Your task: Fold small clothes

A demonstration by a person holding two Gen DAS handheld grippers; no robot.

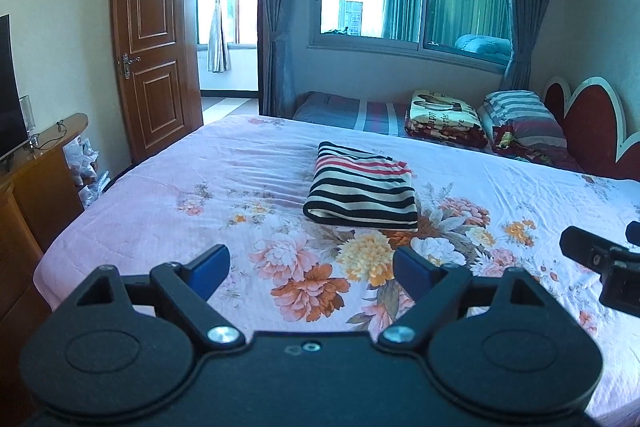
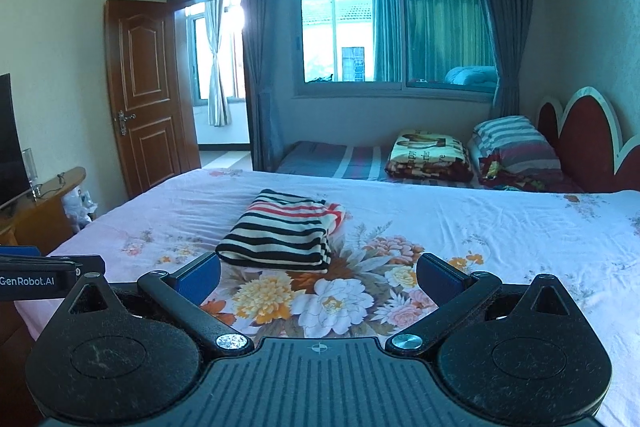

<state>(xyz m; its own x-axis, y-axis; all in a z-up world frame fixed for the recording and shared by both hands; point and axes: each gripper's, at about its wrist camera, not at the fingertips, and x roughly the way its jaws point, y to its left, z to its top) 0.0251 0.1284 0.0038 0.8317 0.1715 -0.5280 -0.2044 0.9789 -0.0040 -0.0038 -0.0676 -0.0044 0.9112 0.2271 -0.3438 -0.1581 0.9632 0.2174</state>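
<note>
A striped garment, black, cream and red, lies folded into a neat rectangle on the pink floral bedsheet. It also shows in the right wrist view, just beyond my right gripper. My left gripper is open and empty, held above the sheet a short way in front of the garment. My right gripper is open and empty, also short of the garment. The right gripper shows at the right edge of the left wrist view; the left gripper shows at the left edge of the right wrist view.
The bed's near left edge drops beside a wooden TV cabinet. A second bed with a folded blanket and striped pillow lies beyond. A red headboard stands at the right. A brown door stands open.
</note>
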